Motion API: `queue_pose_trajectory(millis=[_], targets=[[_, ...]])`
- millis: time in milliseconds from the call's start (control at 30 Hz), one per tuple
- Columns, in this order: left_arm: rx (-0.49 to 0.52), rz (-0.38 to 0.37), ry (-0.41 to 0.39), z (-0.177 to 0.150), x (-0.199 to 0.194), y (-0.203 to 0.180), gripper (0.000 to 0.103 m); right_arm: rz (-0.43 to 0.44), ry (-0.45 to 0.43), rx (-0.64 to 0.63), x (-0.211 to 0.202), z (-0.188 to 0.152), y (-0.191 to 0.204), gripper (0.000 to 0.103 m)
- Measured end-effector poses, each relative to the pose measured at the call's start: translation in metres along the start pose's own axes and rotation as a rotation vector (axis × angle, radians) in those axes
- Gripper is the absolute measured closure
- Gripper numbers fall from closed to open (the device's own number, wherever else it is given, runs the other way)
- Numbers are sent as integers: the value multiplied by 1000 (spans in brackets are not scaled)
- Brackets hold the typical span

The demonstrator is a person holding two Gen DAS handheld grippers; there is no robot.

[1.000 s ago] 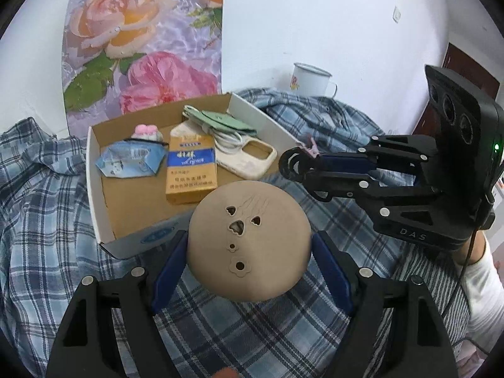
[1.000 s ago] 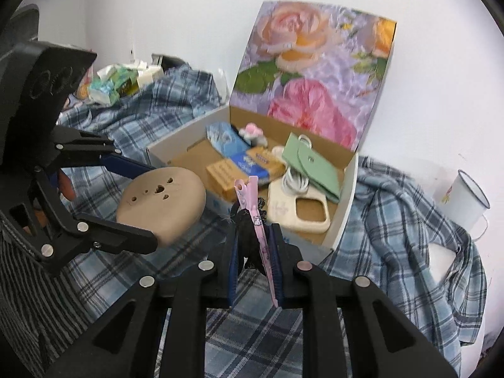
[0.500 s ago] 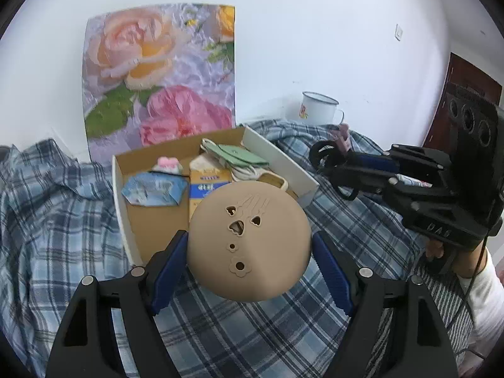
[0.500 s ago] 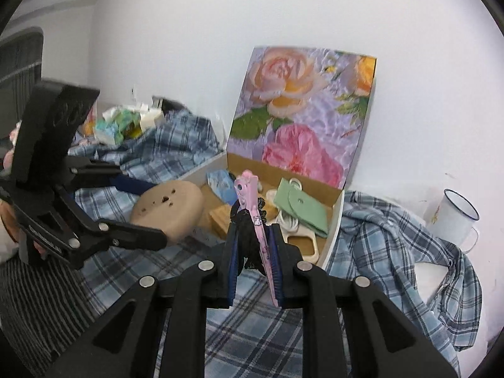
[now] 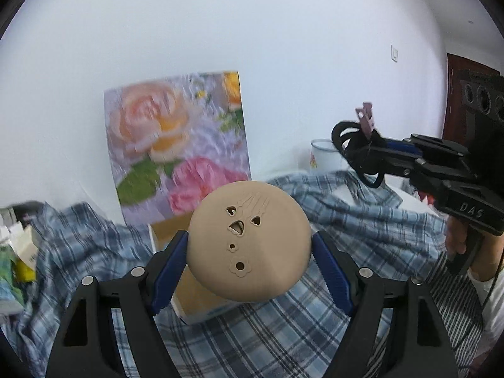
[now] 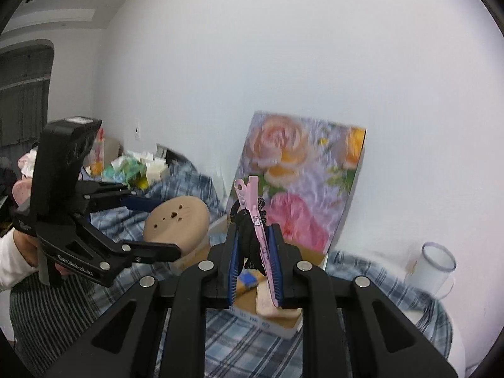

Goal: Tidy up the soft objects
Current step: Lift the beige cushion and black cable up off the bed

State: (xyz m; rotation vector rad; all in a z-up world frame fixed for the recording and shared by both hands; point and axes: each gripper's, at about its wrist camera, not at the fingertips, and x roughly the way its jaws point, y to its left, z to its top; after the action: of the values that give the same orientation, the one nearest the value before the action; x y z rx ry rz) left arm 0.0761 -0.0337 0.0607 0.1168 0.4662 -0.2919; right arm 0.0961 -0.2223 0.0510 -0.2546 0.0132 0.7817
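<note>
My left gripper [image 5: 250, 264] is shut on a round tan soft disc [image 5: 249, 241] with small cut-out holes, held in the air in front of the open cardboard box [image 5: 163, 236]. The disc also shows in the right wrist view [image 6: 176, 223]. My right gripper [image 6: 253, 264] is shut on a pink hair clip with black hair ties [image 6: 252, 217], held up to the right of the disc; the clip also shows in the left wrist view [image 5: 365, 119]. The box's floral lid [image 6: 299, 179] stands upright against the wall.
A blue plaid cloth [image 5: 362, 217] covers the surface. A white enamel mug [image 6: 436, 267] stands at the right by the wall. Packets and small boxes [image 6: 135, 170] pile at the far left. A phone case [image 6: 274, 308] lies in the box.
Both grippers have risen and pulled back from the box with their objects still held. The box now sits lower in both views and mostly hidden.
</note>
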Motion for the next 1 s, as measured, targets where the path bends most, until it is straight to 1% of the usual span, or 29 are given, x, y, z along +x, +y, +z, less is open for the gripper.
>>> queue_pose_trajectory(millis=[167, 267, 400, 467, 567, 633, 700, 767, 833, 900, 1000], targets=[[11, 35, -66, 28, -21, -2, 22, -1, -92, 0, -18, 33, 2, 86], [-2, 33, -99, 43, -31, -3, 22, -10, -149, -9, -28, 50, 4, 86], [-1, 31, -130, 61, -46, -8, 22, -1, -227, 19, -40, 72, 2, 86], [9, 40, -156, 68, -54, -10, 22, 3, -249, 21, -43, 82, 2, 86], [21, 56, -217, 80, -68, -14, 22, 14, -285, 35, -47, 99, 2, 86], [11, 53, -247, 86, -72, -13, 22, 17, -300, 31, -49, 110, 4, 86], [-6, 40, -259, 93, -72, -11, 22, 19, -312, 25, -50, 119, 7, 86], [-7, 50, -271, 99, -73, -10, 22, 20, -321, 21, -48, 127, 8, 86], [0, 76, -290, 108, -74, -10, 22, 28, -329, 26, -47, 132, 8, 86], [-3, 85, -317, 116, -78, -9, 22, 45, -342, 42, -44, 134, 9, 86], [-31, 60, -354, 122, -81, -4, 22, 98, -370, 89, -35, 130, 8, 86]])
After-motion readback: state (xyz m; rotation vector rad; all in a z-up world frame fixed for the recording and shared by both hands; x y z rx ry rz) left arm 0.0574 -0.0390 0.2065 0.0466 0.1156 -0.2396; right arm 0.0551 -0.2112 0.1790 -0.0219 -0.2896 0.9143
